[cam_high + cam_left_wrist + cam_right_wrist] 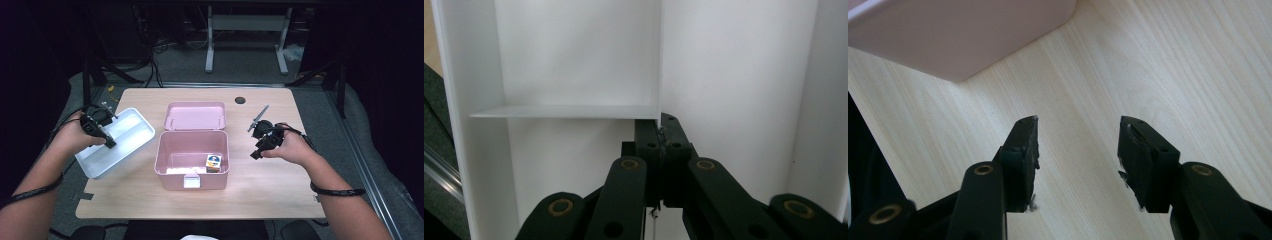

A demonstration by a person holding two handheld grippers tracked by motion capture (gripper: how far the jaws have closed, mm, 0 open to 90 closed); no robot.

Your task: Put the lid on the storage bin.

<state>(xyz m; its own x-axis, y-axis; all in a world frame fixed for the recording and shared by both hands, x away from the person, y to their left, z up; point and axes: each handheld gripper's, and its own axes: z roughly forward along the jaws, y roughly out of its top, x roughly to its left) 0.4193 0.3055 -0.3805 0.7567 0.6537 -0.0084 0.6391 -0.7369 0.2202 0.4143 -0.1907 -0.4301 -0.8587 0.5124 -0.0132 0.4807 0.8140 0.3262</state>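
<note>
So the left gripper (106,138) is clamped tight on the thin centre divider of the white plastic compartment tray (131,131); you can see the jaws pinching that wall right where the cross partition meets it, which makes sense as a handle since the outer walls are wider apart. The tray sits tilted off the left edge of the light wooden table (270,185), so I'd guess it's being carried rather than resting flat. The open pink plastic box (172,172) is in the middle with its lid flipped back, and a small colourful cube (213,162) sits inside near the front right corner. The right gripper (257,150) hovers over bare table just beside the box, jaws spread and holding nothing, probably waiting its turn.
</note>
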